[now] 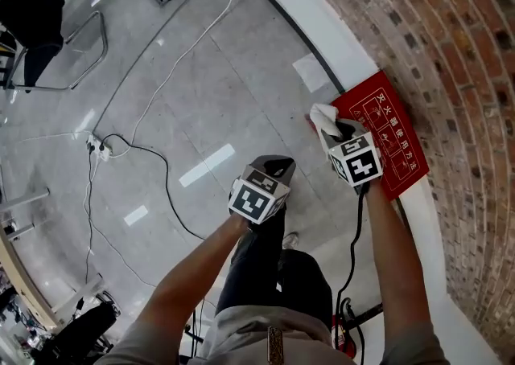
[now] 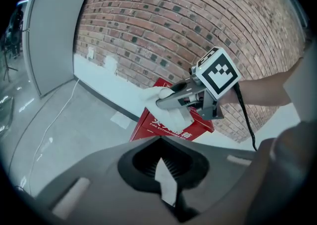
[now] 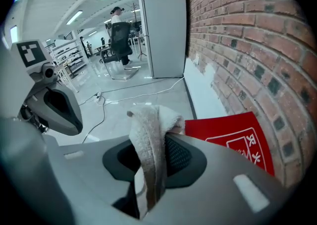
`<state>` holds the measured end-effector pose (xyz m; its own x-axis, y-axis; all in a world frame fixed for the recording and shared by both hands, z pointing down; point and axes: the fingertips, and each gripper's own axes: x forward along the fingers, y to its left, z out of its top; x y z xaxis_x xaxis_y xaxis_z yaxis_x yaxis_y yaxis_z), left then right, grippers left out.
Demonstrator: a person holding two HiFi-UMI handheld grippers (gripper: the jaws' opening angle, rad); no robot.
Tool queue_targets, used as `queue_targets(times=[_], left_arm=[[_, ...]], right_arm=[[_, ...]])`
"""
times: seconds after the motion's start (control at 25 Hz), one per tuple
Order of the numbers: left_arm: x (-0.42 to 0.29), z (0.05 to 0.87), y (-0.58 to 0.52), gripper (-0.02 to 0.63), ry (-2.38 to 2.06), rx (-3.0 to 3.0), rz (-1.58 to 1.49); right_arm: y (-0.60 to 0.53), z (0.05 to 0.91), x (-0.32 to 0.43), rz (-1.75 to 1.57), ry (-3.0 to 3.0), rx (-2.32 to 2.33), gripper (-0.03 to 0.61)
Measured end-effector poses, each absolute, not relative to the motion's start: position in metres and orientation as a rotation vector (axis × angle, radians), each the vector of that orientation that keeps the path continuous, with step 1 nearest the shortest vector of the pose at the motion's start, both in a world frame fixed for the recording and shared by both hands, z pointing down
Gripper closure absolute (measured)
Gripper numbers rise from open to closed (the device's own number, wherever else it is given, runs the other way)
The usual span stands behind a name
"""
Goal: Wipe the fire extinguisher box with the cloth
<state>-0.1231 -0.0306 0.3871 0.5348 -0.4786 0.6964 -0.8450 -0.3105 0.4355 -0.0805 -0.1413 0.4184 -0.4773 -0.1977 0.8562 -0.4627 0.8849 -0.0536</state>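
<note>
Your right gripper [image 1: 342, 132] has its fingers clamped on the cloth [image 3: 148, 135]. A folded strip is pinched between them, and a bunched end sticks out past the tips. The cloth hangs over the far left corner of the red fire extinguisher box [image 1: 394, 142], which sits on the floor [image 1: 201, 98] against the brick wall [image 1: 451, 50] on the right. No view shows whether the cloth is pressing on the lid or is just above it.

Your left gripper [image 1: 273, 169] is near you, left of the box and well apart from it. Its fingers are drawn together to a thin slit and hold nothing.

The main risk looks to be the grip. Only a narrow fold is caught, so a hard drag across the lid could pull the cloth out or roll it into a rope that cleans only a thin line.

The loose end is also short. If you tip the right gripper too steeply, the fingers themselves may scrape the printed top instead of the towelling.

Nothing steadies the box, so a firm push towards the wall or along it might slide it.

The cable [image 1: 352, 251] trailing from the right gripper runs back along your arm. A long stroke to the near edge could snag it.
</note>
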Motion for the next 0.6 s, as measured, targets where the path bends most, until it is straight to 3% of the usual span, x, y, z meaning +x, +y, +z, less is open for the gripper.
queue_targets(times=[0.24, 0.6], left_arm=[[-0.096, 0.385, 0.024, 0.614, -1.098, 2.005, 0.589], [-0.029, 0.377, 0.067, 0.614, -1.05, 2.174, 0.653]], right_arm=[[-0.041, 0.417, -0.046, 0.342, -2.145, 0.506, 0.459], [0.028, 0.409, 0.101, 0.252, -2.121, 0.83, 0.457]])
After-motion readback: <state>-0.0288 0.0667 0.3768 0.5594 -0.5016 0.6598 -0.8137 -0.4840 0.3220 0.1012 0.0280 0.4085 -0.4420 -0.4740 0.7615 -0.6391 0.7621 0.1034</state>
